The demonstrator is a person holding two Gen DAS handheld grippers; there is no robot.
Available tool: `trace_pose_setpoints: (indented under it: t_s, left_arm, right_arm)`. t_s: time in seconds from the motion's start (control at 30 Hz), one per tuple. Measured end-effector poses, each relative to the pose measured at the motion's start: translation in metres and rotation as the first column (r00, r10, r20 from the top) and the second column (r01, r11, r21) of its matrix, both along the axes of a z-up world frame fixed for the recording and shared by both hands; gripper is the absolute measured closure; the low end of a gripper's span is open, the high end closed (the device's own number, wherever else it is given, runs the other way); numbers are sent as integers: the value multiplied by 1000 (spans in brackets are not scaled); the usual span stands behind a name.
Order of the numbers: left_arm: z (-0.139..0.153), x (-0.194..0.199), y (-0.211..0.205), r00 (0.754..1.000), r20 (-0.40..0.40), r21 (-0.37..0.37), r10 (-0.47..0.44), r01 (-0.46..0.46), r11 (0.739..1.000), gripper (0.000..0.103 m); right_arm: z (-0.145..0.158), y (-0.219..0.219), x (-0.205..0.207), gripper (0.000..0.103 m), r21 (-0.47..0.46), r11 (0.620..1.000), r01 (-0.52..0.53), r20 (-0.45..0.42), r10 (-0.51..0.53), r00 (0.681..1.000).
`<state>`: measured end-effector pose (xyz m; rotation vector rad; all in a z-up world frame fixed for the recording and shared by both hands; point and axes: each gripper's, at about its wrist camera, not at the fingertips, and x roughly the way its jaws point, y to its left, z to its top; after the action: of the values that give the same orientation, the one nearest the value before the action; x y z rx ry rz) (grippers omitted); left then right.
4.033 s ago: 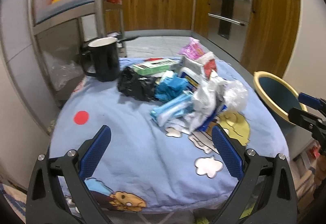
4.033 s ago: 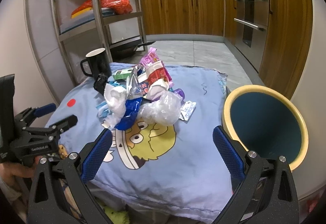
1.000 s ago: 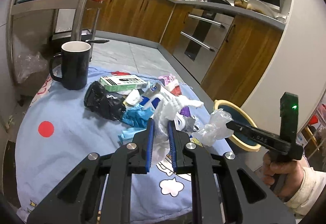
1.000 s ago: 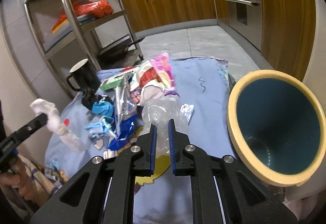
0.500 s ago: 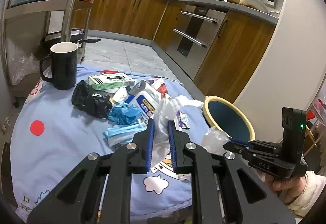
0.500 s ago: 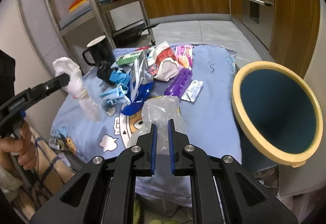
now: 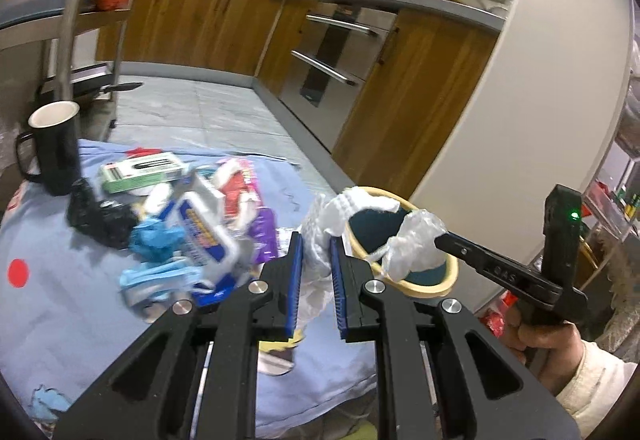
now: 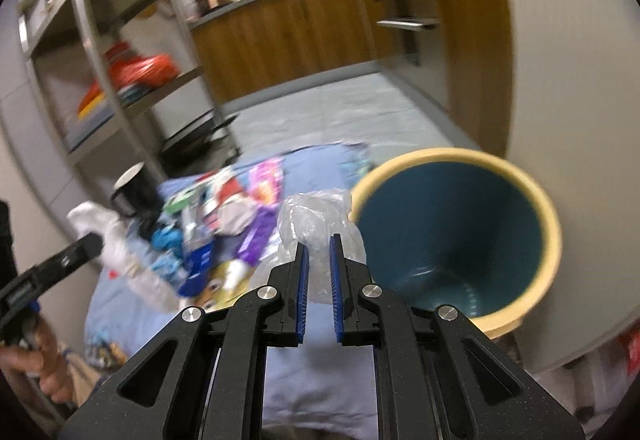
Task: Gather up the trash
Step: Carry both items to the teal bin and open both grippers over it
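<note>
My left gripper (image 7: pixel 316 240) is shut on a crumpled white tissue wad (image 7: pixel 360 199), held up near the edge of the blue cloth. My right gripper (image 8: pixel 318 244) is shut on a crumpled clear plastic bag (image 8: pixel 316 215), right beside the rim of the bin (image 8: pixel 440 153), which is yellow-rimmed and blue inside. In the left wrist view the right gripper (image 7: pixel 440 238) holds that clear bag (image 7: pixel 412 244) over the bin's (image 7: pixel 416 286) mouth. A trash pile (image 7: pixel 200 224) of wrappers, blue masks and a black bag lies on the cloth (image 7: pixel 60 312).
A black mug (image 7: pixel 56 147) stands at the pile's far left by a metal shelf rack (image 8: pixel 120 87). Wooden kitchen cabinets (image 7: pixel 208 27) and an oven line the back. A white wall (image 7: pixel 520 119) stands behind the bin. A hand (image 7: pixel 548 344) grips the right tool.
Both grippers have carried their loads to the right, away from the pile and towards the bin. The clear bag now hangs at the bin's rim; the white wad is close behind.
</note>
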<state>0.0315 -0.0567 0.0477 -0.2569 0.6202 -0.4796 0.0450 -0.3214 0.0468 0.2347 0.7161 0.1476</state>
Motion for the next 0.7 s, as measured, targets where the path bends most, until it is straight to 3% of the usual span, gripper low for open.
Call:
trace_pose_setpoints:
  t_s: [0.4, 0.53, 0.7]
  left_arm:
    - [-6, 43, -81, 993, -52, -33, -103, 102, 994, 90]
    - [-6, 61, -111, 989, -67, -46, -131, 128, 991, 90]
    - [-12, 85, -144, 983, -95, -69, -159, 153, 986, 89]
  right_arm:
    - [-30, -65, 22, 88, -26, 971, 236, -86, -238, 968]
    - [-41, -72, 25, 64, -20, 964, 264, -123, -264, 957]
    - [-38, -86, 16, 54, 36, 949, 312, -103, -307, 946]
